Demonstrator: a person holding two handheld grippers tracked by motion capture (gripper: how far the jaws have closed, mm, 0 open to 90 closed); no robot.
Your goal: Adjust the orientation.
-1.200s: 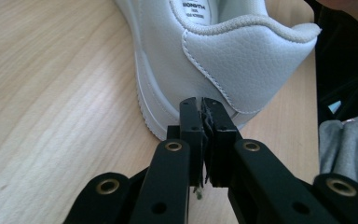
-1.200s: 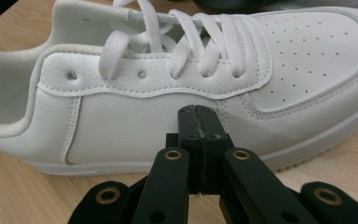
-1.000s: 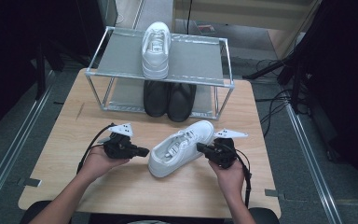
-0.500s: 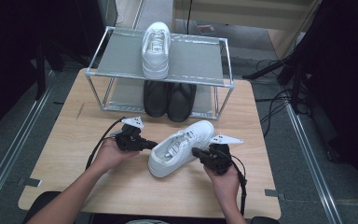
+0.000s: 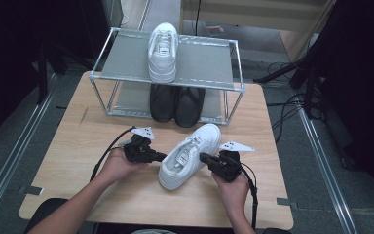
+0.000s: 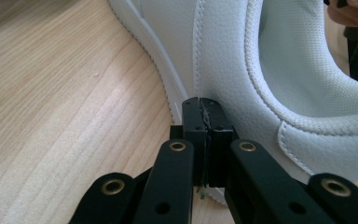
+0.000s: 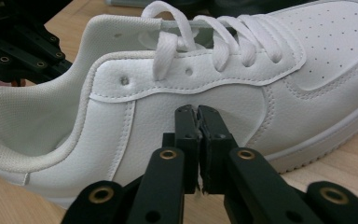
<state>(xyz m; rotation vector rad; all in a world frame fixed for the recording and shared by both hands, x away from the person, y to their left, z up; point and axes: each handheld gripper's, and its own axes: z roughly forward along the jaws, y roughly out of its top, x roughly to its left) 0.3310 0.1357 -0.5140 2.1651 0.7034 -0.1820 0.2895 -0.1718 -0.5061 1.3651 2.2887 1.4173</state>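
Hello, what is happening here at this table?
A person holds two grippers against a white shoe on the table. The left gripper and right gripper press its sides, jaws shut, gripping nothing. Its mate sits on the rack, black shoes underneath.

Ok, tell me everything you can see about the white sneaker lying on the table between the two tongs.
The white sneaker is a low-top in what looks like pebbled leather, with white laces, a perforated toe, stitched panels and a mesh-lined collar. It sits upright on its sole on the wooden table, toe angled toward the shoe rack. The shut left tongs press against one side near the heel; the shut right tongs meet the opposite side panel.
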